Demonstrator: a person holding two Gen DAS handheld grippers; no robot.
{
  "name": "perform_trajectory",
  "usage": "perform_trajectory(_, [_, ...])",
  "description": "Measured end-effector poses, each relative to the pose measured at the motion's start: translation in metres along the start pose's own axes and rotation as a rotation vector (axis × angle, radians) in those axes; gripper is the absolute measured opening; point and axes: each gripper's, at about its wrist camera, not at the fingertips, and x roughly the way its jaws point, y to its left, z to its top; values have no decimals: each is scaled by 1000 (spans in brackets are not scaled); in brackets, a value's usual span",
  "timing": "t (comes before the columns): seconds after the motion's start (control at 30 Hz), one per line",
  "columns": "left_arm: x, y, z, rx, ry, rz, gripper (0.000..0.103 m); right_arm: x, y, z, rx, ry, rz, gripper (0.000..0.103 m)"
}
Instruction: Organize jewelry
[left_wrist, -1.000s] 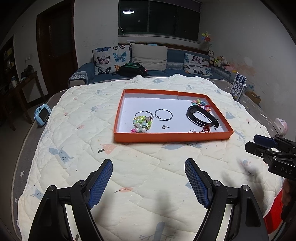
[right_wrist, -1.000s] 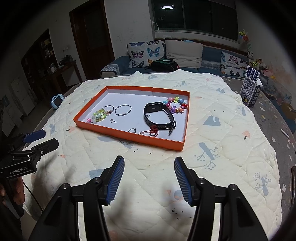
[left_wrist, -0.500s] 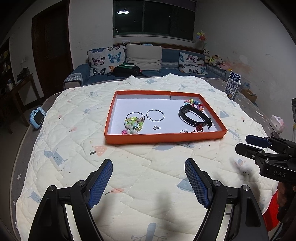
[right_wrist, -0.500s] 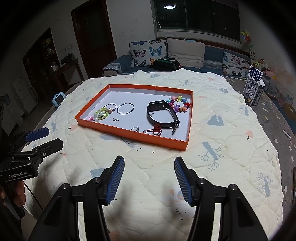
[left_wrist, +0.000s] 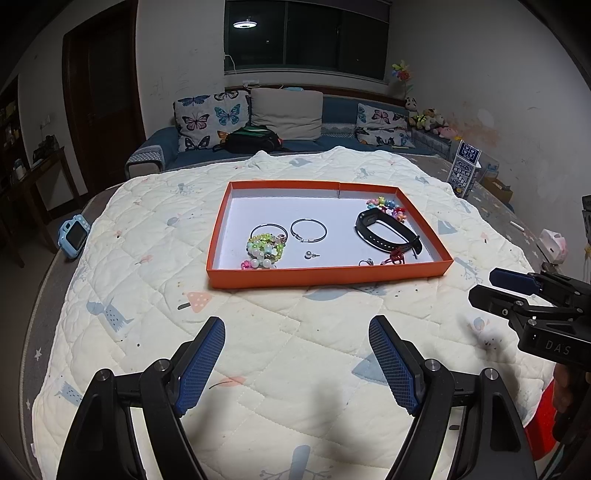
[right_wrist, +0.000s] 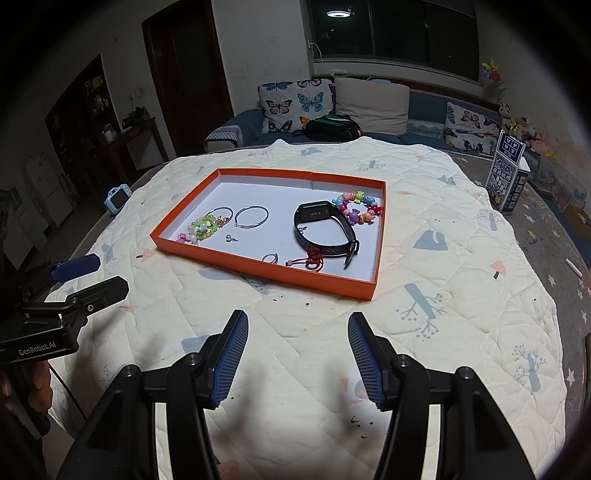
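An orange tray (left_wrist: 325, 274) (right_wrist: 258, 266) lies on the quilted table. It holds a green bead bracelet (left_wrist: 264, 248) (right_wrist: 201, 226), a hoop earring (left_wrist: 308, 230) (right_wrist: 252, 216), a stud (left_wrist: 309, 254), a black smart band (left_wrist: 384, 232) (right_wrist: 325, 230), a colourful bead bracelet (left_wrist: 388, 205) (right_wrist: 356, 208), a ring (right_wrist: 270, 257) and a red knotted cord (right_wrist: 312, 259). My left gripper (left_wrist: 297, 363) is open and empty, short of the tray. My right gripper (right_wrist: 295, 356) is open and empty too; it shows in the left view (left_wrist: 517, 291).
The white quilt (left_wrist: 258, 332) covers a round table. A blue toy camera (left_wrist: 74, 234) sits at the left edge, a printed box (right_wrist: 509, 177) at the far right. A sofa with butterfly cushions (left_wrist: 210, 118) stands behind.
Both grippers have drawn back and up slightly from the tray, so the tray looks a little farther off. The jaws stay open; nothing in the tray has moved.
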Motion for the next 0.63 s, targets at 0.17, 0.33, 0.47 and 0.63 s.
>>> perform_trajectory(0.17, [0,0,0,1,0,-1,86,0,1,0,0,0,2,62])
perform_trajectory(0.33, [0,0,0,0,-1,-1,86,0,1,0,1,0,5,62])
perform_trajectory(0.47, [-1,-1,1,1,-5,-3,86,1,1,0,0,1,4,62])
perform_trajectory(0.63, [-1,-1,2,2,-4,-2,86,1,2,1,2,1,4,62])
